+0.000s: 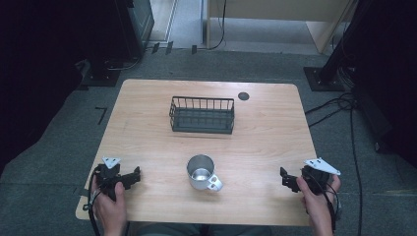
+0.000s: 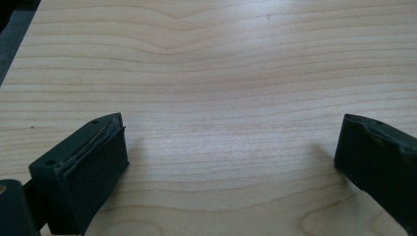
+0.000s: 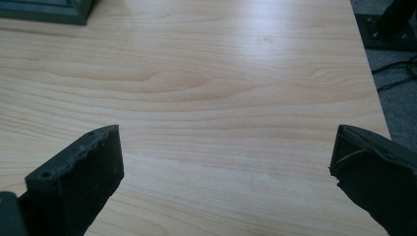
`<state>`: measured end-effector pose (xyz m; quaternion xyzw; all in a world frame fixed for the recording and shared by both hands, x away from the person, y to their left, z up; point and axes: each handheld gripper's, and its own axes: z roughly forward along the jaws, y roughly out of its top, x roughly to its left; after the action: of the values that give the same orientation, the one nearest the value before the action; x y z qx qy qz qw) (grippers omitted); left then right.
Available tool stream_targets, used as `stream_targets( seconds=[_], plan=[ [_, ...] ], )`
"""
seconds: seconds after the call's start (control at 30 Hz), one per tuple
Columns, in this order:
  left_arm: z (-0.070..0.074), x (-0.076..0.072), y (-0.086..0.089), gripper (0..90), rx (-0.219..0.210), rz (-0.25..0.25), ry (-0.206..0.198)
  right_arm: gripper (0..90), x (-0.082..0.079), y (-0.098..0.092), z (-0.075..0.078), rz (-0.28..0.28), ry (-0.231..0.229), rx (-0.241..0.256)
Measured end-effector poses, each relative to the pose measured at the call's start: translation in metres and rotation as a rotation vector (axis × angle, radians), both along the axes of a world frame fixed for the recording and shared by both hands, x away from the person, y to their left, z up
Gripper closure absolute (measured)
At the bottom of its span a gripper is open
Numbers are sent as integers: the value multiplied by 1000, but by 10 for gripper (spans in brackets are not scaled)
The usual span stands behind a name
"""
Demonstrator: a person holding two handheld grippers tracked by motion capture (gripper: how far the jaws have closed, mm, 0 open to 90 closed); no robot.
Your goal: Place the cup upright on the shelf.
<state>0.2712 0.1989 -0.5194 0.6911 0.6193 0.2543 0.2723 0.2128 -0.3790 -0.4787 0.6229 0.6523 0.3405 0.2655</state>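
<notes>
Rectangular table [image 1: 147,123] of pale, wavy-grained wood with rounded corners, seen from above. Near its centre, toward 6 o'clock, stands a small cylindrical metal mug [image 1: 201,172], upright, its polished interior holding nothing visible and its handle pointing to about 4 o'clock. Beyond it, at 12 o'clock from the mug and well apart, sits a dark rectangular wire basket [image 1: 202,114] with vertical bars and a solid base, nothing inside it. A small dark round disc [image 1: 243,96] lies on the table at 1 o'clock from the basket. The left gripper [image 1: 136,174], black, hand-held, lies at 9 o'clock from the mug; the right gripper [image 1: 285,178] at 3 o'clock. Each gripper view shows ridged black jaws spread wide over bare wood, gripping nothing.
</notes>
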Motion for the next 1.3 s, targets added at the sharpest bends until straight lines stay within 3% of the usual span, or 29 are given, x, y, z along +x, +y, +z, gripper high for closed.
stream_targets(
  seconds=[0.37, 0.5, 0.63, 1.3],
  plan=[
    [0, 0, 0, 0, 0, -1, 1, 0, 7, 33, 20, 82, -31, 6],
    [0, 0, 0, 0, 0, -1, 1, 0, 10, 46, 26, 105, -42, 32],
    [0, 0, 0, 0, 0, 0, 0, 0, 13, 66, 34, 150, -45, 26],
    [0, 0, 0, 0, 0, 0, 0, 0, 19, 140, 48, 292, -62, 63]
  ],
)
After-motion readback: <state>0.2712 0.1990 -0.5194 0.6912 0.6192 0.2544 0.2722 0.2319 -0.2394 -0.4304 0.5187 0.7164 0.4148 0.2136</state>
